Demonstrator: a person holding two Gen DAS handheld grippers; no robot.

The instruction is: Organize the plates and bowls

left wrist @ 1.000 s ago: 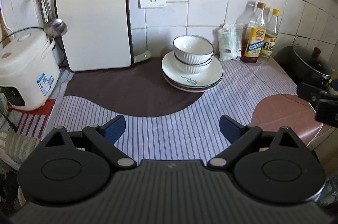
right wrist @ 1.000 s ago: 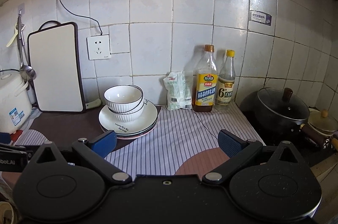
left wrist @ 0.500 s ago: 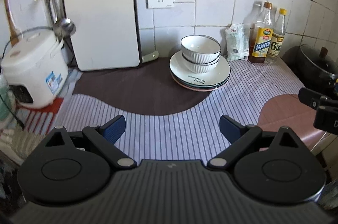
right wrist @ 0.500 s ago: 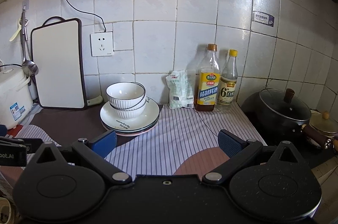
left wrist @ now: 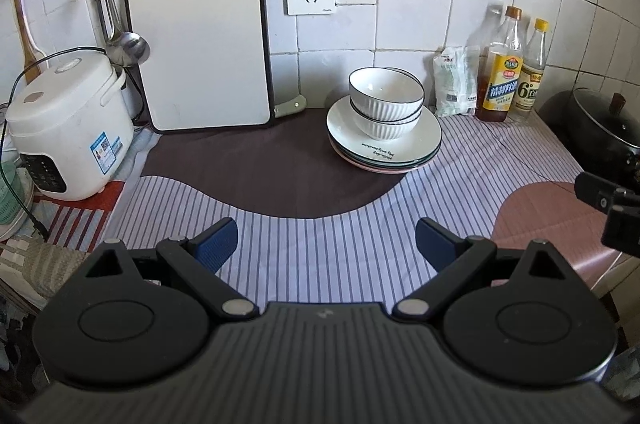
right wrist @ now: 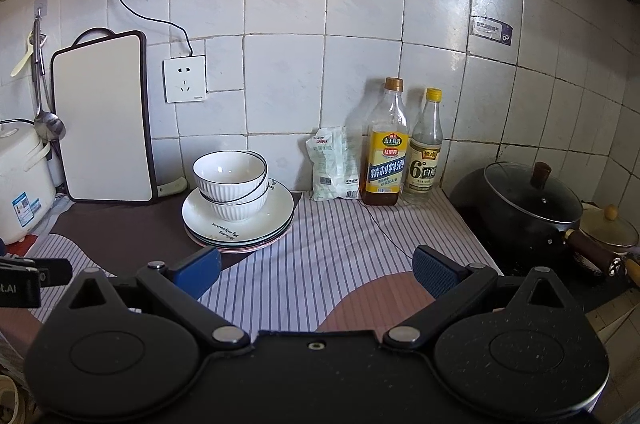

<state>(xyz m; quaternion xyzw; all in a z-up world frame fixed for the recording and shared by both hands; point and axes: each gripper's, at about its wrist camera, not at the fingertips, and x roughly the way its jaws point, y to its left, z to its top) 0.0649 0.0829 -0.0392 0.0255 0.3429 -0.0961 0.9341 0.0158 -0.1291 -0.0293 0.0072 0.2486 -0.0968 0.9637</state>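
Note:
Two white ribbed bowls [left wrist: 385, 96] [right wrist: 230, 172] are nested on a stack of plates [left wrist: 424, 140] [right wrist: 280, 208] near the tiled wall. My left gripper [left wrist: 326, 238] is open and empty, well in front of the stack over the striped cloth. My right gripper [right wrist: 316, 270] is open and empty, in front of and to the right of the stack. The right gripper's body shows at the right edge of the left wrist view [left wrist: 608, 202]; the left gripper's body shows at the left edge of the right wrist view [right wrist: 28, 278].
A white cutting board [left wrist: 200, 36] leans on the wall left of the stack, with a rice cooker [left wrist: 68, 128] further left. A packet [right wrist: 334, 170] and two bottles [right wrist: 386, 148] stand right of the stack. A black lidded pot [right wrist: 524, 204] sits at far right.
Both views have drawn back and tilted up a little; the stack sits slightly further right in the left wrist view. Bowls and plates have not moved. Both grippers stay open.

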